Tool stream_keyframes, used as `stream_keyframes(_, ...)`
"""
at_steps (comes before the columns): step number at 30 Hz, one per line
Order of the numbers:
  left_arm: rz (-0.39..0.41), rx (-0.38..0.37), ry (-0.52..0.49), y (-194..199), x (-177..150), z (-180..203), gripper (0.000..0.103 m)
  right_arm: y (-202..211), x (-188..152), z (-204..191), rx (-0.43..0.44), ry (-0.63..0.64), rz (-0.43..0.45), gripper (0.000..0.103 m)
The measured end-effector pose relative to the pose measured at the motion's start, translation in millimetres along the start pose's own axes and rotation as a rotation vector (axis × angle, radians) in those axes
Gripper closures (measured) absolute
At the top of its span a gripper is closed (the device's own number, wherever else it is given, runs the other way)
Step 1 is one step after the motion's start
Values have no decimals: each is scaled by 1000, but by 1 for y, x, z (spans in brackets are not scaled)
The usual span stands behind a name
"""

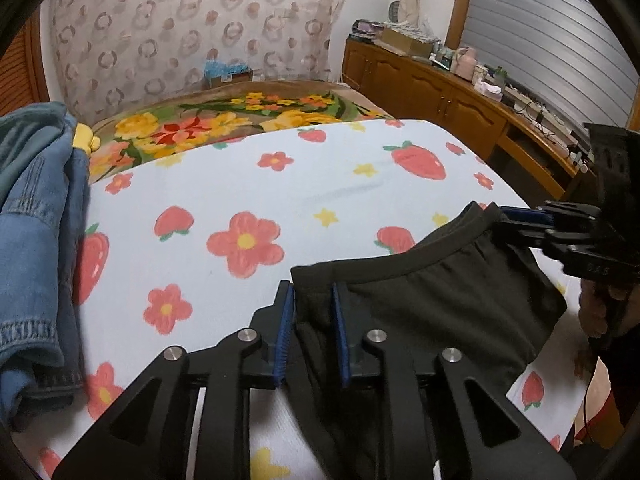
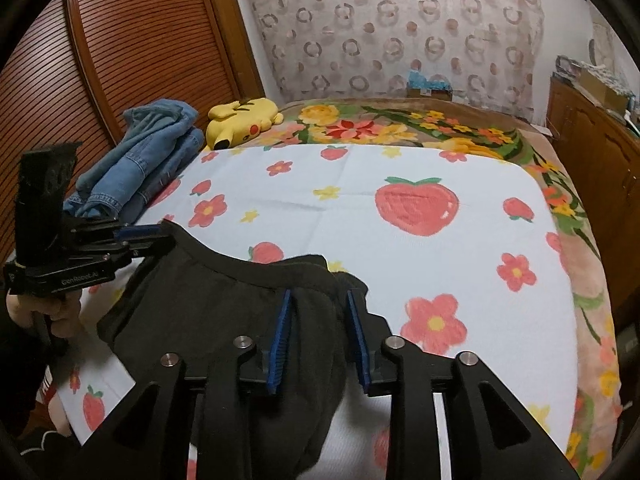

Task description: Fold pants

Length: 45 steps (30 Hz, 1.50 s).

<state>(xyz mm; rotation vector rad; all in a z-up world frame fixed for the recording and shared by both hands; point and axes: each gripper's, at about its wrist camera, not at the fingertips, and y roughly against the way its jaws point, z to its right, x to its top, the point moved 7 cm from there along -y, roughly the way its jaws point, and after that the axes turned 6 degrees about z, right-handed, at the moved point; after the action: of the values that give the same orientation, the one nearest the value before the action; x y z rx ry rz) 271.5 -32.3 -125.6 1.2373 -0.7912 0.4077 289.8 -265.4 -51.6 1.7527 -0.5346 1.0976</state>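
A: Where are the black pants?

B: At the near edge of the strawberry blanket, held up by the waistband. The left claw stands narrow with one waistband corner between its blue pads; whether they press I cannot tell. The right claw stands the same at the other corner.

A: Room beyond the pants?

B: The blanket lies bare ahead. Folded jeans sit at its far left edge, a yellow plush toy just beyond them.
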Motion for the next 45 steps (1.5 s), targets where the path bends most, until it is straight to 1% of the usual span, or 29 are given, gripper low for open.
stream_keyframes(1, 2, 4, 4, 2, -2, 0, 70, 5, -2, -1, -2, -3, 3, 71)
stream_keyframes(2, 5, 6, 7, 6, -4, -1, 60, 10, -4, -1, -3, -6, 4, 71)
stream_keyframes(3, 10, 1, 10, 10, -7, 0, 55, 15, -7, -3, -4, -7, 6, 70)
stream_keyframes(8, 22, -15, 12, 29, -22, 6, 54, 39, -27, -9, -15, -20, -4, 70)
stream_keyframes(13, 6, -38, 10, 39, -42, 15, 54, 56, -41, -16, -15, -24, -21, 70)
stream_keyframes(16, -7, -46, -14, 41, -55, 23, 54, 59, -50, -19, -6, -24, -34, 69)
stream_keyframes(19, -25, -51, -21, 42, -66, 25, 58, 56, -58, -19, 6, -40, -57, 69)
stream_keyframes(22, -27, -50, -21, 42, -69, 25, 61, 55, -60, -20, 15, -42, -68, 69)
stream_keyframes(25, -25, -42, -18, 41, -72, 24, 69, 51, -59, -16, 37, -54, -74, 71)
stream_keyframes(26, -24, -35, -24, 40, -74, 24, 74, 51, -58, -14, 48, -63, -78, 76)
stream_keyframes(27, -25, -28, -28, 40, -75, 24, 78, 51, -58, -13, 57, -64, -79, 85)
stream_keyframes(28, -25, -24, -30, 40, -75, 23, 79, 53, -58, -11, 60, -60, -77, 91)
stream_keyframes(30, -29, -21, -29, 40, -76, 22, 80, 58, -57, -8, 53, -43, -71, 93)
stream_keyframes(31, -30, -21, -29, 40, -75, 21, 80, 62, -54, -5, 37, -35, -61, 93)
stream_keyframes(35, -30, -20, -39, 40, -73, 20, 80, 68, -51, -1, 23, -45, -43, 93)
stream_keyframes(40, -33, -25, -26, 40, -72, 19, 80, 62, -55, -9, 32, -36, -76, 92)
stream_keyframes(41, -37, -30, -13, 41, -72, 18, 79, 63, -55, -11, 31, -36, -70, 90)
stream_keyframes(43, -39, -25, 5, 42, -69, 15, 72, 66, -51, -10, 14, -31, -61, 79)
stream_keyframes(45, -27, -7, 7, 44, -64, 12, 56, 66, -45, -8, -4, -20, -57, 73)
